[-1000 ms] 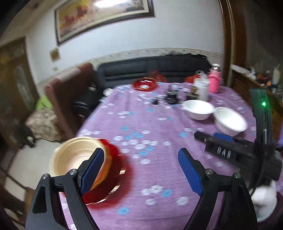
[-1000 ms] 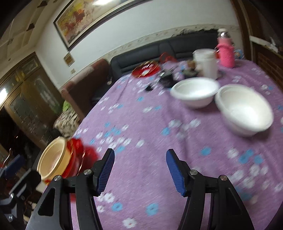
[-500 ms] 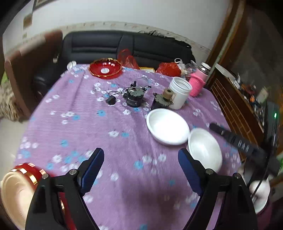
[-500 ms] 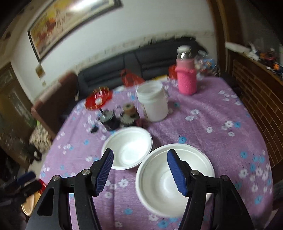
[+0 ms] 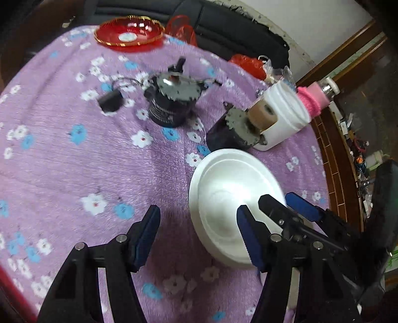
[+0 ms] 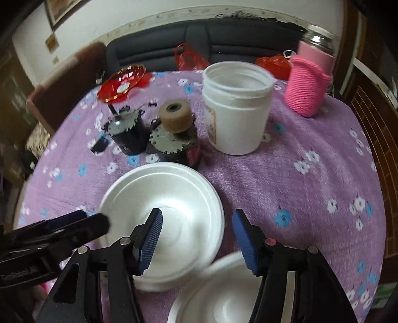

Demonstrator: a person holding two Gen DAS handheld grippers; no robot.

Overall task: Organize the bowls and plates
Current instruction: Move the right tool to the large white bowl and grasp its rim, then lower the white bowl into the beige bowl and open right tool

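Two white foam bowls sit upright and empty on a purple flowered tablecloth: the farther white foam bowl [image 6: 161,211] lies just in front of two dark geared motors, while the nearer white foam bowl [image 6: 223,298] (only partly in frame) lies just beside it, rims close or touching. A red glass plate with a gold scalloped rim [image 5: 129,33] rests at the table's far edge, well apart from both.

Both views taken from above and close, tilted steeply down along the fingers toward the purple-clothed counter [image 5: 74,174]. Left wrist view faced the far sofa [image 5: 223,22] from the left side; right wrist view from the right. Shared: the white bowl [image 5: 223,183] [image 6: 174,188], white jar [image 5: 286,114] [image 6: 238,111], red plate [image 5: 129,31] [image 6: 122,83].
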